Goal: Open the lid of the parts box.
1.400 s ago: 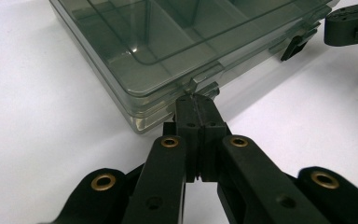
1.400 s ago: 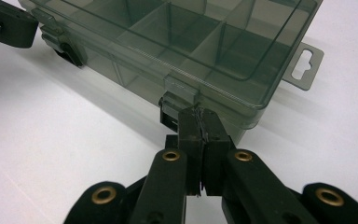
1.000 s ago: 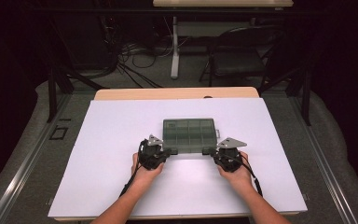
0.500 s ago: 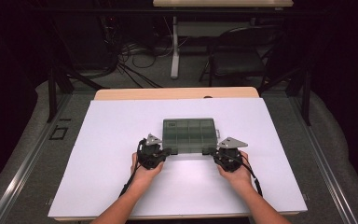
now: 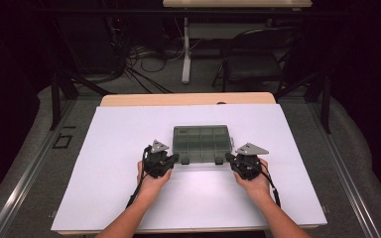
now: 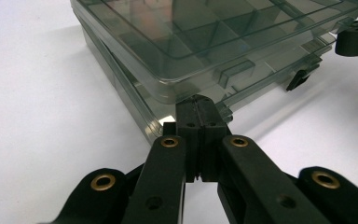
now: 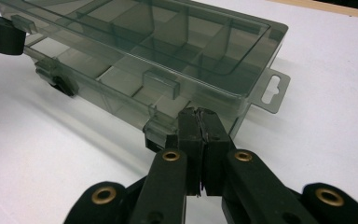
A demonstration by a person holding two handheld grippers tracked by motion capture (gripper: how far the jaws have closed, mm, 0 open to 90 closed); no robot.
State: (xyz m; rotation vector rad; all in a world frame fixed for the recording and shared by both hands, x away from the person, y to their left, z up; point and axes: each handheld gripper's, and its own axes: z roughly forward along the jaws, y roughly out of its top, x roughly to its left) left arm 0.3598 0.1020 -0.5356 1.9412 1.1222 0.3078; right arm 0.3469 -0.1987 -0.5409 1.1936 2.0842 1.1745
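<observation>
Item 1. One wooden table topped with a white rectangular board (image 5: 129, 198), the largest thing recorded; it bore everything below.

Item 2. One smoky-grey translucent plastic compartment box (image 5: 201, 141), flat and rectangular, lay at the middle of the board, its long front edge toward the person. The high view gave its outline and a grid of dividers. The left gripper view (image 6: 205, 42) added that the lid stood slightly raised along the front edge, with a gap between lid and base. The right gripper view (image 7: 168, 51) added one hang tab with a slot (image 7: 274, 91) on the box's end wall.

Item 3. Two black hand-held grippers, one per hand. The left gripper (image 5: 174, 159) sat at the box's front left corner, the right gripper (image 5: 229, 159) at its front right corner. Each gripper view showed its own jaws pressed together with no gap, tips touching the box's front edge; whether a thin lip of plastic was pinched between them could not be told.

Item 4. Two small dark latches (image 6: 300, 78) on the box's front, both hanging unfastened; the right gripper view showed one clear latch tab (image 7: 158, 130) just beside the jaw tips.
</observation>
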